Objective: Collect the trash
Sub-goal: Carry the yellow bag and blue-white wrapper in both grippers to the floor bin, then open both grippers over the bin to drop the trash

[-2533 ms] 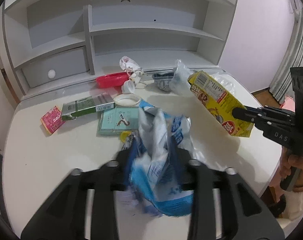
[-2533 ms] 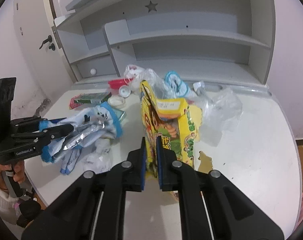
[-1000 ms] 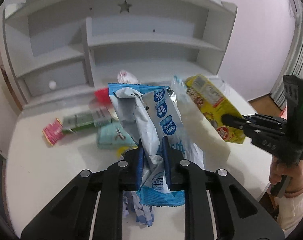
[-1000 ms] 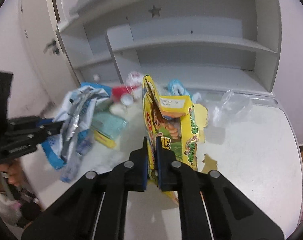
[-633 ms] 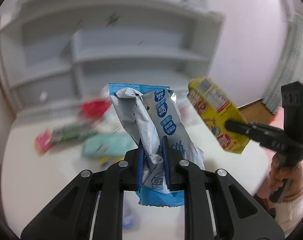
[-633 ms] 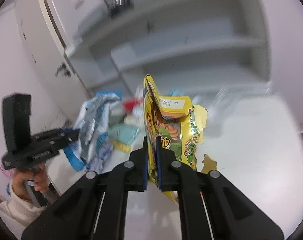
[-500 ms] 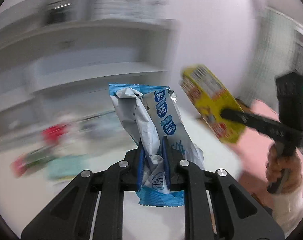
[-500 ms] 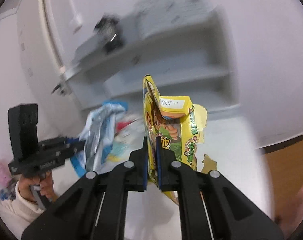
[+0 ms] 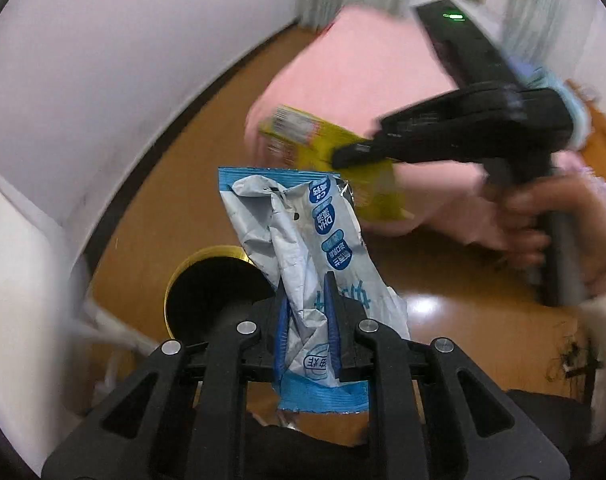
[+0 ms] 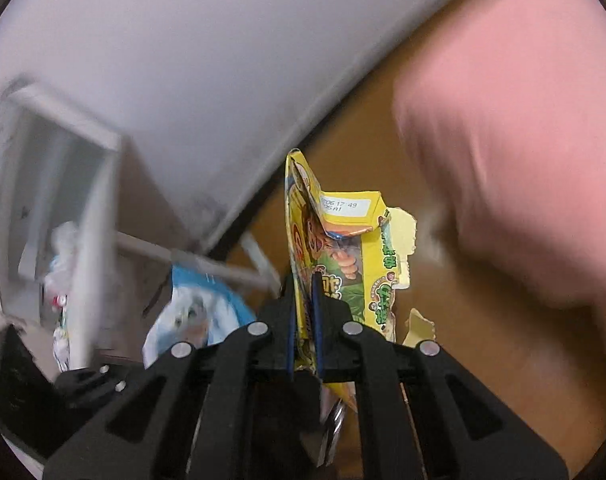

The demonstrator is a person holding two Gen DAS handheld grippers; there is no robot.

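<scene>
Pointing steeply down at a wooden floor (image 9: 175, 208), the left gripper (image 9: 305, 312) is clamped on a crumpled blue-and-silver wrapper (image 9: 303, 248), which rises from the blue pads at lower centre toward the middle of the left wrist view. Just left of the wrapper, partly hidden behind the fingers, sits a round bin (image 9: 211, 284) with a gold rim and dark interior. At right in the same view, a hand (image 9: 543, 232) grips the handle of the right gripper (image 10: 303, 312), whose tips pinch a yellow snack box (image 10: 343, 256). In the right wrist view, the box stands upright at centre, its top flaps torn open; a blurred pink mass (image 10: 523, 140) fills the right side.
</scene>
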